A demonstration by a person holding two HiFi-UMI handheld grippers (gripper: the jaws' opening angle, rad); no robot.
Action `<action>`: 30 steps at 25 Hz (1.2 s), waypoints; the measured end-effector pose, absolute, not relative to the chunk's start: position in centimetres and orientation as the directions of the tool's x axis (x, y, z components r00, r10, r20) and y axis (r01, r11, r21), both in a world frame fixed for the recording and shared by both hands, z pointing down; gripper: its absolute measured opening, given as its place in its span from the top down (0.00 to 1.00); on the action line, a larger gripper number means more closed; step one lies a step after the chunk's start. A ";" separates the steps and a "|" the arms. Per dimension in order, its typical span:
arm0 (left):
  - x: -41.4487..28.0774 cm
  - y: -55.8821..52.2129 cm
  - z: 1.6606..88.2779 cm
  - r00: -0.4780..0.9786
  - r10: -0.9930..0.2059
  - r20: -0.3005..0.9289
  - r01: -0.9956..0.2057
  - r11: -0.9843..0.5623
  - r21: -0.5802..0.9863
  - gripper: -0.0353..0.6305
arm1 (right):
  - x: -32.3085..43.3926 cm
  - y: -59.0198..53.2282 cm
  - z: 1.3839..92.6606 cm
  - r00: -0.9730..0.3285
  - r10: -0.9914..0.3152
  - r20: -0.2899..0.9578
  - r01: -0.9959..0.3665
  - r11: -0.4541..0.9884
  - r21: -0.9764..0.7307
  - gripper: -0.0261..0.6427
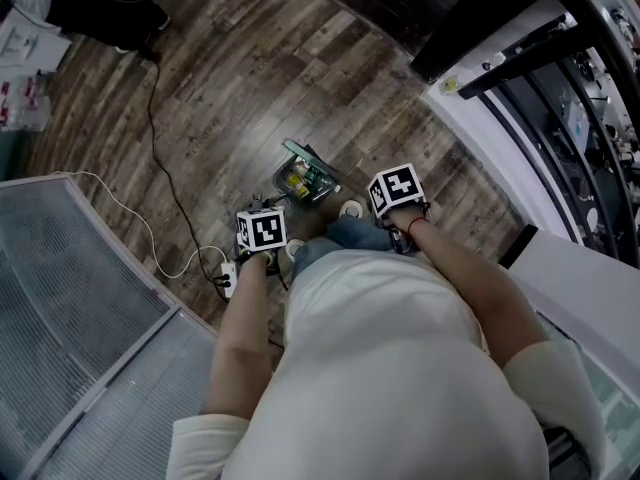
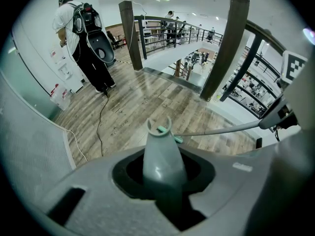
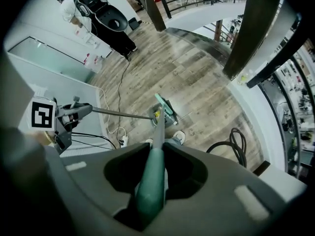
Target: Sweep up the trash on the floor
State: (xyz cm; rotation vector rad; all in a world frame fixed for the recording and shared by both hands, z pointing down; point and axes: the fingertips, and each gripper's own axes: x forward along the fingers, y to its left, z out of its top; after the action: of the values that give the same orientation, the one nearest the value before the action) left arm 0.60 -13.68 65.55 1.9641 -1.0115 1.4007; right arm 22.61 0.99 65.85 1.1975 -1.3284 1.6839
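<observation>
Since yellowish scraps of trash (image 1: 293,179) lie inside the dustpan (image 1: 300,176), which stands on the plank floor (image 1: 250,68) just ahead of the person's shoes, the sweeping looks nearly finished. No loose litter shows around it.

The left gripper (image 1: 260,240) is clamped on the pan's tapered grey plastic handle (image 2: 162,156), smooth and ending in a forked clip. The right gripper (image 1: 398,198) is closed around a glossy green grip (image 3: 151,186), apparently a broom's. Its thin metal shaft (image 3: 160,119) runs down to the pan. The brush head cannot be told from the pan's green edge.

Next, the pan probably needs lifting level so nothing spills, clear of the white cable (image 1: 150,233).
</observation>
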 end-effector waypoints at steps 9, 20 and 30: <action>0.6 -13.6 65.7 0.183 -0.274 0.944 -0.809 -0.587 -0.013 0.81 | 24.1 1.3 66.4 -0.336 -0.057 0.940 -0.882 -0.330 -0.335 0.82; 0.6 -13.4 65.7 0.182 -0.275 0.944 -0.807 -0.590 -0.016 0.81 | 27.6 4.8 67.8 -0.290 -0.033 0.956 -0.839 -0.472 -0.271 0.82; 0.3 -13.5 65.7 0.171 -0.277 0.945 -0.806 -0.591 -0.027 0.81 | 29.8 7.8 68.5 -0.308 -0.098 0.946 -0.672 -0.681 -0.290 0.82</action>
State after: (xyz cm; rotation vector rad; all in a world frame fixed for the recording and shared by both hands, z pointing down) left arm 0.32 -13.53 65.75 1.9644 -1.0191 1.4228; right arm 29.80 7.84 68.49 1.5522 -0.9735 2.0452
